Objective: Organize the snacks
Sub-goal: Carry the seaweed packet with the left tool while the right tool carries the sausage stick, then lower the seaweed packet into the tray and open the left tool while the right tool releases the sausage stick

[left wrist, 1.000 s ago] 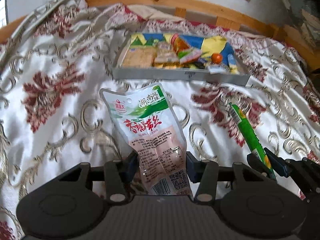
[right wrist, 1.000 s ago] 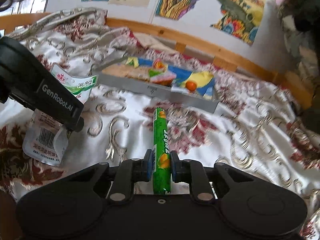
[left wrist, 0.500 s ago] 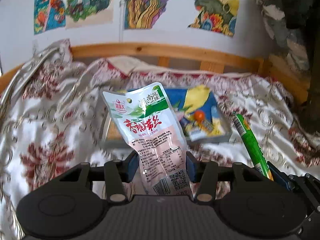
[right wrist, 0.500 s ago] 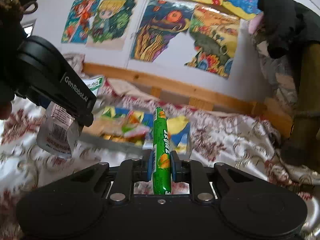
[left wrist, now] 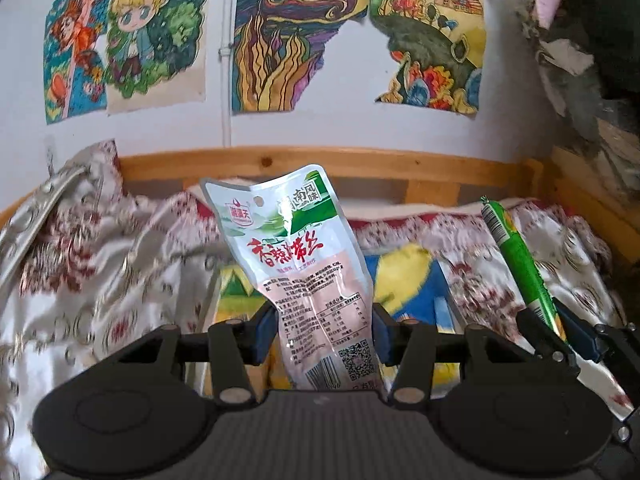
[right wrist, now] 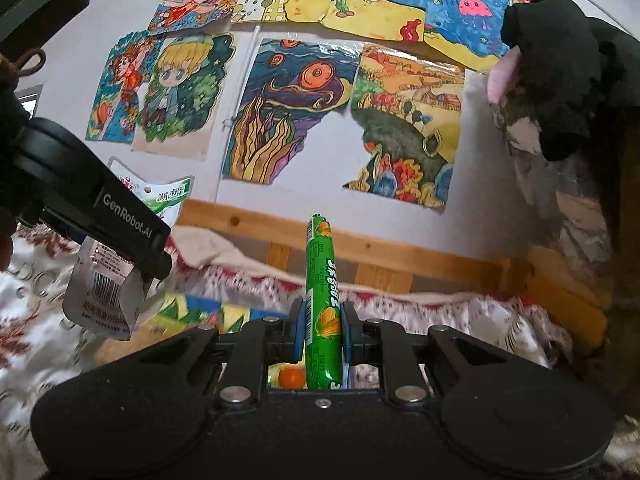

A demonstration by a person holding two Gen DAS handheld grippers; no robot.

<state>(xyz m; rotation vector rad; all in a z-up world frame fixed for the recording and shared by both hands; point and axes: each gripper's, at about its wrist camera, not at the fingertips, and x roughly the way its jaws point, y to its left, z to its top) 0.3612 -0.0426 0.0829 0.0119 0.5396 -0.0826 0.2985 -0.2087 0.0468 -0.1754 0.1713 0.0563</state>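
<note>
My left gripper [left wrist: 323,334] is shut on a pink and green snack pouch [left wrist: 298,264] that stands upright between its fingers. It also shows at the left of the right wrist view [right wrist: 108,288]. My right gripper [right wrist: 323,338] is shut on a green corn sausage stick [right wrist: 322,300], also upright; the stick shows at the right of the left wrist view [left wrist: 520,264]. Both grippers hover above the snack tray [left wrist: 408,280] with its colourful lining, mostly hidden below them. An orange round snack [right wrist: 291,378] lies in the tray under the right gripper.
The tray sits on a bed with a white and red floral cover [left wrist: 100,280]. A wooden bed rail [left wrist: 360,168] runs behind, under a wall of drawings [right wrist: 288,112]. Dark clothes [right wrist: 568,72] hang at the right.
Both grippers have risen and moved forward over the tray, each still holding its snack. The tray has slid lower in both views and the wall drawings now fill the upper part.
</note>
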